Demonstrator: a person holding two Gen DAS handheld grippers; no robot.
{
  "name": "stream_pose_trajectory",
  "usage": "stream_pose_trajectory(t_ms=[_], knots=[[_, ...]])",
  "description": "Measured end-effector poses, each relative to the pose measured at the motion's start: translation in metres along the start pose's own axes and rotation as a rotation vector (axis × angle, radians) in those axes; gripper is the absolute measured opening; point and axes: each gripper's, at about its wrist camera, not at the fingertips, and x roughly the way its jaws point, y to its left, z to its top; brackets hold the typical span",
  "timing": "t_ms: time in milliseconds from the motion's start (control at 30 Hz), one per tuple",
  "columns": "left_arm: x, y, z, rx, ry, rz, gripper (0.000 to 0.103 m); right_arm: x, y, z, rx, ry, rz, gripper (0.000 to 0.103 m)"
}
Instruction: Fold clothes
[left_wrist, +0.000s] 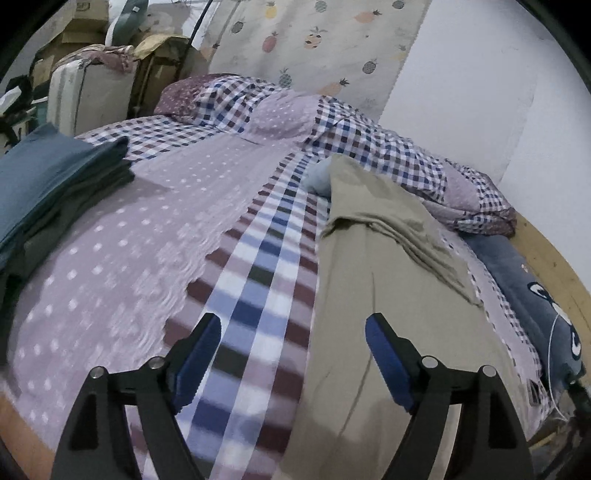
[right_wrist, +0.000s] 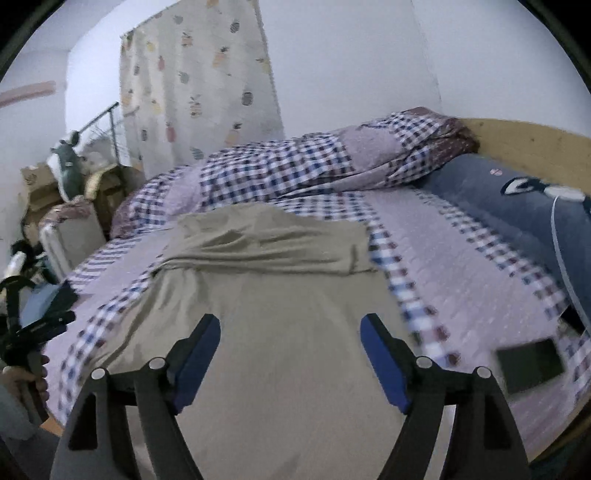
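Note:
A beige garment (left_wrist: 362, 280) lies spread on the bed, its far part folded over with creases; it also shows in the right wrist view (right_wrist: 280, 295). My left gripper (left_wrist: 293, 325) is open and empty, hovering above the garment's left edge and the checked bedsheet. My right gripper (right_wrist: 290, 325) is open and empty, above the near middle of the garment. The left gripper shows at the left edge of the right wrist view (right_wrist: 33, 332), held by a hand.
A stack of folded dark blue and green clothes (left_wrist: 55, 192) sits at the bed's left. A checked quilt (right_wrist: 295, 173) is bunched along the far side. A blue pillow (right_wrist: 517, 206) lies by the wooden headboard (right_wrist: 535, 147). A dark phone (right_wrist: 532, 365) lies at the right. Boxes (left_wrist: 85, 55) stand beyond the bed.

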Motion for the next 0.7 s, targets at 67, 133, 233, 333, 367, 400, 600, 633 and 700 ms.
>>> stream_pose_trajectory(t_ms=[67, 133, 233, 333, 367, 400, 600, 633, 700], knots=[[-0.008, -0.005, -0.009, 0.026, 0.014, 0.007, 0.084, 0.001, 0.007, -0.016, -0.004, 0.015, 0.019, 0.082], [-0.015, -0.013, -0.021, 0.074, 0.035, 0.021, 0.084, 0.005, 0.014, -0.028, -0.026, 0.034, 0.028, 0.082], [-0.019, -0.026, -0.042, 0.156, 0.079, 0.048, 0.084, 0.006, 0.023, -0.035, -0.044, 0.041, 0.058, 0.082], [-0.021, -0.032, -0.061, 0.196, 0.133, 0.065, 0.084, 0.005, 0.028, -0.038, -0.045, 0.035, 0.092, 0.082], [-0.020, -0.031, -0.065, 0.194, 0.147, 0.068, 0.084, 0.005, 0.030, -0.039, -0.044, 0.035, 0.103, 0.082], [-0.019, -0.029, -0.069, 0.187, 0.166, 0.071, 0.084, 0.006, 0.031, -0.040, -0.042, 0.036, 0.113, 0.082], [-0.007, 0.001, -0.089, 0.012, 0.321, 0.045, 0.084, 0.004, 0.040, -0.041, -0.041, 0.040, 0.176, 0.082], [-0.006, 0.007, -0.093, -0.025, 0.340, 0.046, 0.084, 0.002, 0.042, -0.041, -0.043, 0.040, 0.187, 0.082], [-0.005, 0.015, -0.099, -0.082, 0.361, 0.050, 0.084, 0.000, 0.045, -0.041, -0.050, 0.037, 0.206, 0.082]])
